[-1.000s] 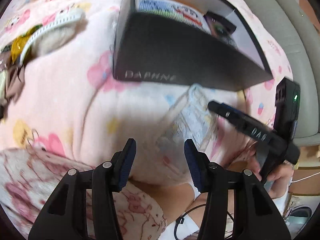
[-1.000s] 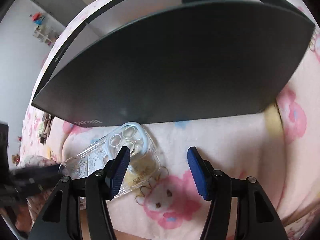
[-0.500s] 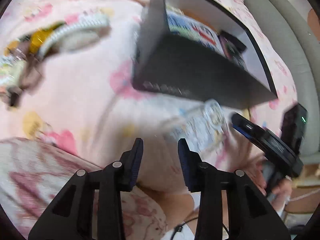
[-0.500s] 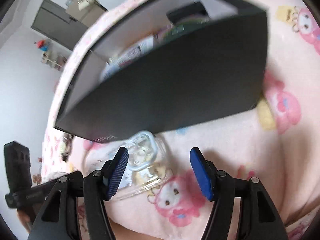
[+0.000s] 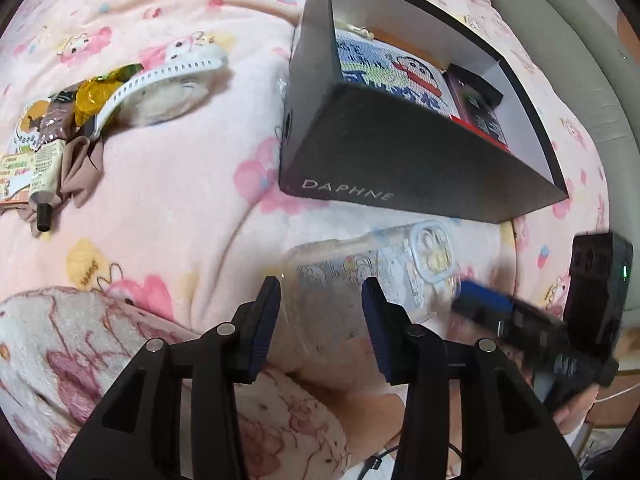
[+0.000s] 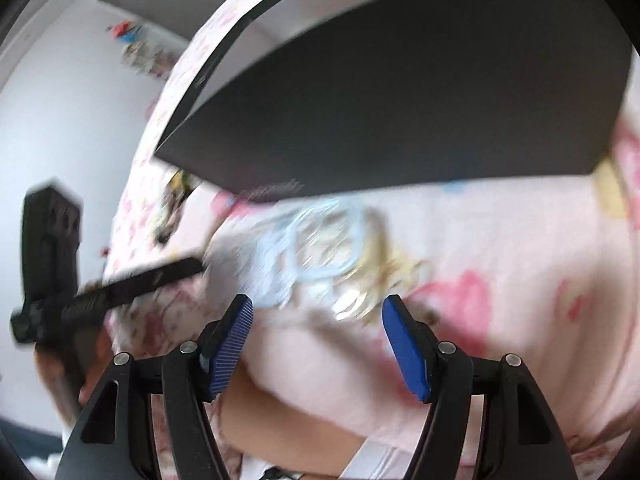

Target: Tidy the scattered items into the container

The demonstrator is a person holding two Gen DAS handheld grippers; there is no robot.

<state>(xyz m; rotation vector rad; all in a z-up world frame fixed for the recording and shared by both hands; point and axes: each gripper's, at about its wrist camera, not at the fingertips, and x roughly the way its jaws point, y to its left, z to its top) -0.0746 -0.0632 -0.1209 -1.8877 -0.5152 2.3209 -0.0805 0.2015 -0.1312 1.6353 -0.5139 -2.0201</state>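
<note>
A clear phone case point(image 5: 384, 264) with cartoon print lies on the pink blanket just in front of the black box point(image 5: 400, 160). The box holds a cartoon pouch point(image 5: 392, 76) and a small dark carton point(image 5: 476, 108). My left gripper point(image 5: 320, 320) points down at the case's near end. Its jaws are opening and the pads do not press the case. My right gripper point(image 6: 320, 340) hovers short of the blurred case point(image 6: 320, 240), its jaws opening with nothing between them. In the left wrist view it comes in blurred from the right point(image 5: 484, 300).
At the far left lie a white watch strap point(image 5: 172, 70), a gold-wrapped sweet point(image 5: 94, 94), a cream tube point(image 5: 44, 160) and a brown bow point(image 5: 80, 164). A grey padded edge point(image 5: 580, 60) runs behind the box. A person's patterned sleeve point(image 5: 60, 352) fills the near left.
The right gripper has drawn back, so the case now lies beyond its tips, and its jaws stand wider. The left jaws narrowed, then widened, and its view swung over the case's near end.
</note>
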